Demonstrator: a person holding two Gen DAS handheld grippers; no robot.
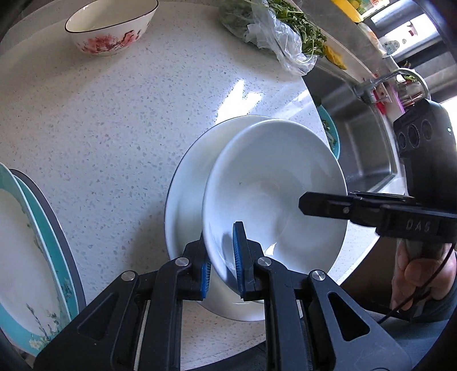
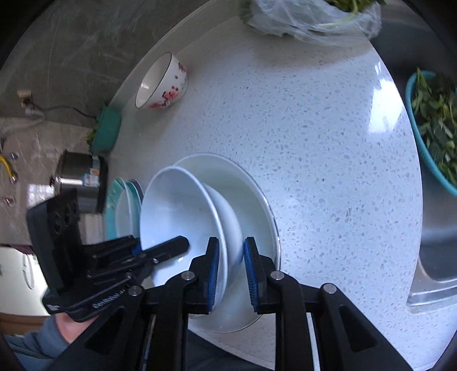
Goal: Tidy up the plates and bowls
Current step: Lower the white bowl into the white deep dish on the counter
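Observation:
A white bowl point(image 1: 274, 182) sits on a white plate point(image 1: 188, 177) near the counter's front edge. My left gripper point(image 1: 222, 256) is shut on the bowl's near rim, one blue pad inside and one outside. My right gripper point(image 2: 231, 274) straddles the opposite rim of the same bowl point(image 2: 177, 211), with a small gap at the outer pad, so its grip is unclear. The white plate point(image 2: 254, 199) lies under the bowl. A flowered bowl point(image 1: 111, 25) stands at the far side; it also shows in the right wrist view point(image 2: 161, 82).
Teal-rimmed plates point(image 1: 34, 242) are stacked at the left. Bagged greens point(image 1: 280, 31) lie at the back. A steel sink point(image 1: 365, 137) is on the right, with a teal basin of greens point(image 2: 434, 125). A metal pot point(image 2: 77, 177) stands beyond the counter.

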